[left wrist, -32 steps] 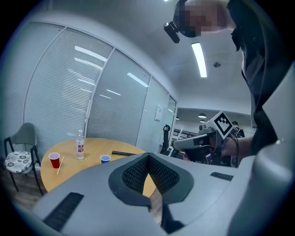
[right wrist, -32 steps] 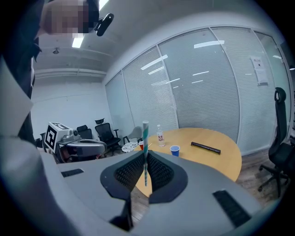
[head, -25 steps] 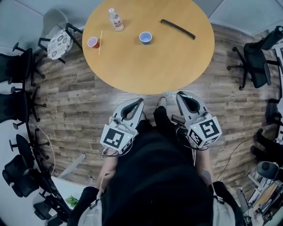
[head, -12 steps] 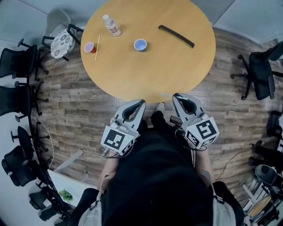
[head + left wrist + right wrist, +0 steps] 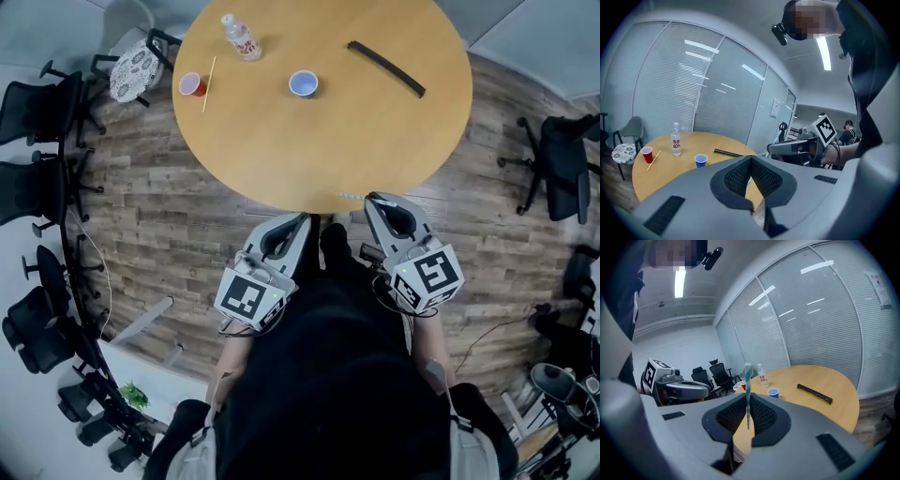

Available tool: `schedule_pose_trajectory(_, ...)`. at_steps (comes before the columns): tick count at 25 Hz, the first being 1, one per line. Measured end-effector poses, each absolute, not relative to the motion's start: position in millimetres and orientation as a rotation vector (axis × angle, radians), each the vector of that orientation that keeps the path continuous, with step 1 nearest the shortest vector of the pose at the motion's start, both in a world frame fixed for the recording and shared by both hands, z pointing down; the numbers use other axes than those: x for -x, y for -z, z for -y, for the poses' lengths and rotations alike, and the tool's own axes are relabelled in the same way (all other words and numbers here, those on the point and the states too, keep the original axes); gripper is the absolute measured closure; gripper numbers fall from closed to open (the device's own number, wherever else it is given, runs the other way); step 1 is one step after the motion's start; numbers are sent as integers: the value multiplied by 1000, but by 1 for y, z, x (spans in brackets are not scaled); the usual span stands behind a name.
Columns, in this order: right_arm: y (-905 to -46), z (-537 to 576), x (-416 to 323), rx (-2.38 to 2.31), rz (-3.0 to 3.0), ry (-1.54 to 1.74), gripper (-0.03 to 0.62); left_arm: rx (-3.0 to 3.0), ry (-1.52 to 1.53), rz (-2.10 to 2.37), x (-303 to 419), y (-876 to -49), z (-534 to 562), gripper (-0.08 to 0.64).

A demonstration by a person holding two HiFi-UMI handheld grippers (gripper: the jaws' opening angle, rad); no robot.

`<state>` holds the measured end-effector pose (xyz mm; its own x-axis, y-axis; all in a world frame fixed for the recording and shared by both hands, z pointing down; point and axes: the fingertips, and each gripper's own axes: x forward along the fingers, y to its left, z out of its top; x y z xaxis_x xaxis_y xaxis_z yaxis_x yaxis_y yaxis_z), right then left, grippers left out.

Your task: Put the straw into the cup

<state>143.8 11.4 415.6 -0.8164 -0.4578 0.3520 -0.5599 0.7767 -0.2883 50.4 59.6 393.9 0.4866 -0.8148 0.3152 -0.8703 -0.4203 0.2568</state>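
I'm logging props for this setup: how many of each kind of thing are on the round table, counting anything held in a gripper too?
Cups: 2 (small red cup, small blue cup)
Clear plastic bottle: 1
Thin wooden stick: 1
Long black strip: 1
Teal-and-white striped straw: 1, clamped in the right gripper
Total: 6

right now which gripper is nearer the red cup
Left. In the head view the left gripper is below and right of the red cup; the right gripper, shut on the straw, is farther right.
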Motion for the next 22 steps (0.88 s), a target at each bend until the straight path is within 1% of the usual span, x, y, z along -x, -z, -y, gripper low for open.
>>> schedule_pose_trajectory(11, -400, 5, -117, -866, 2680, -491, 563, -2429, -163, 1354, -23, -387, -28, 549)
schedule_pose_trajectory(22, -384, 28, -57, -909, 2666, -390, 563, -2545, -207, 1289, 17, -389, 5, 549)
